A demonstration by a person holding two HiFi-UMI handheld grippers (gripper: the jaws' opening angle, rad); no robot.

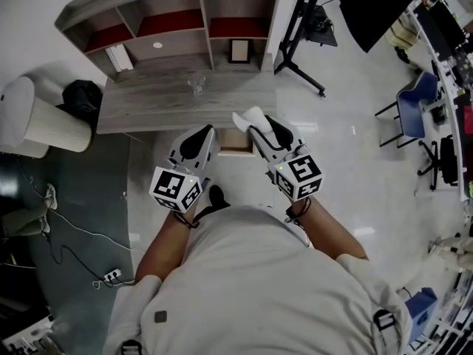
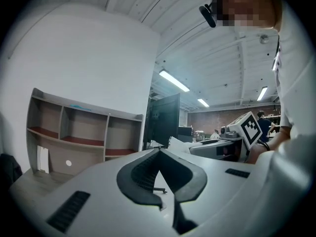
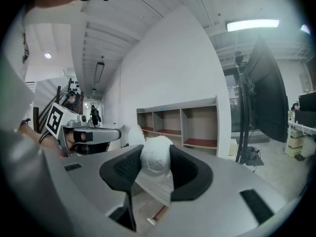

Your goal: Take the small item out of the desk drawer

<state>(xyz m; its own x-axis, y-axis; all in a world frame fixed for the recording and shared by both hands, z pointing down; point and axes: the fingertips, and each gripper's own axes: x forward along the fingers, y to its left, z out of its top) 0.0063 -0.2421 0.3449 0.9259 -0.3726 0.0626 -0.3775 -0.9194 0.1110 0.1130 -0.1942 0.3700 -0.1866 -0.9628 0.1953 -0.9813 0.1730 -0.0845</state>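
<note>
Fingers of right gripper grasp a white fluffy item beside the open drawer edge; left gripper fingers clenched empty.

A grey shelf unit with red-lined cubbies stands behind a clear glass. A black tripod and a blue chair stand farther right.

Grey hand-held grippers carry black-and-white marker cubes.

Bright ceiling lamp, fisheye-warped, dark-vignetted edges
</note>
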